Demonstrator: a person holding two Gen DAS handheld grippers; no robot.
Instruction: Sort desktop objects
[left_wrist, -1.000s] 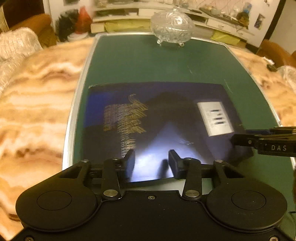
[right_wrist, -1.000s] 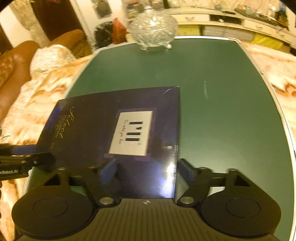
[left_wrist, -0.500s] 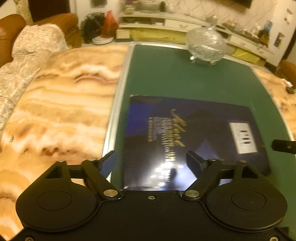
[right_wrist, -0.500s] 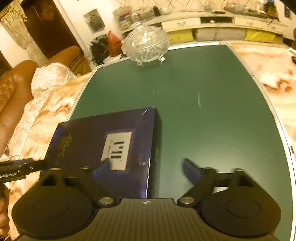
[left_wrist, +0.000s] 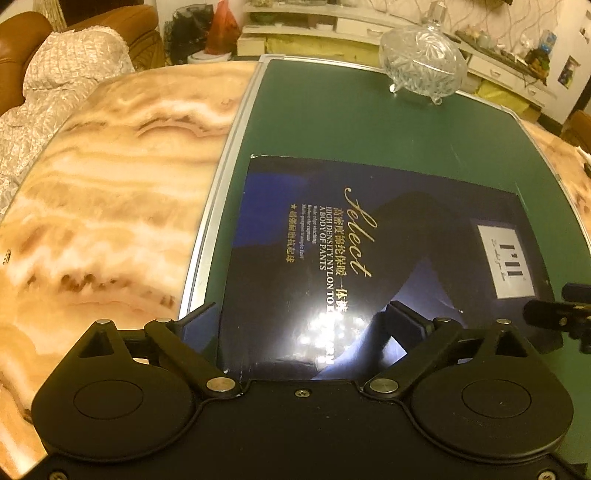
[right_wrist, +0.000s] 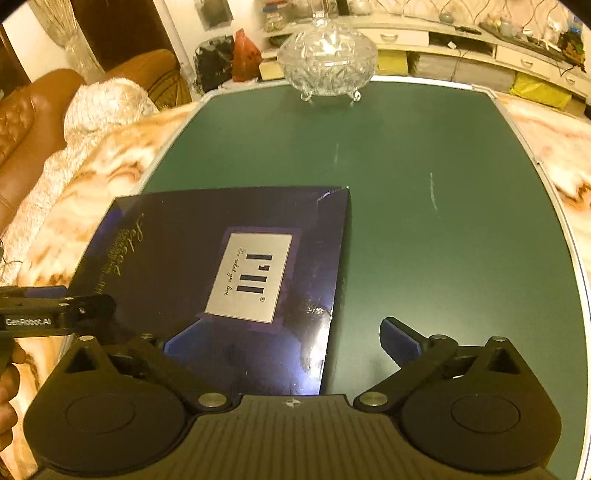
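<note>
- Your flat dark-blue box (left_wrist: 369, 258), glossy, with gold lettering and a silver label, lies face-up near the green mat's (left_wrist: 369, 122) left edge.
- Your lidded crystal bowl (left_wrist: 423, 61) stands upright at the mat's far edge.

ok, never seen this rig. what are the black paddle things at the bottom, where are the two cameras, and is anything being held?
No robot arm here: a person carries a two-finger gripper in each hand, each with a wide-angle camera looking along its fingers. The black discs and links at the bottom are the gripper's own mechanism. One picture looks out from the left gripper, the other from the right gripper. A flat dark blue box lies on a green board on a marble-patterned table; a glass bowl with a lid stands at the board's far edge. Nothing is held: both grippers' jaws are opening, straddling the box's near corners without pressing on it.
</note>
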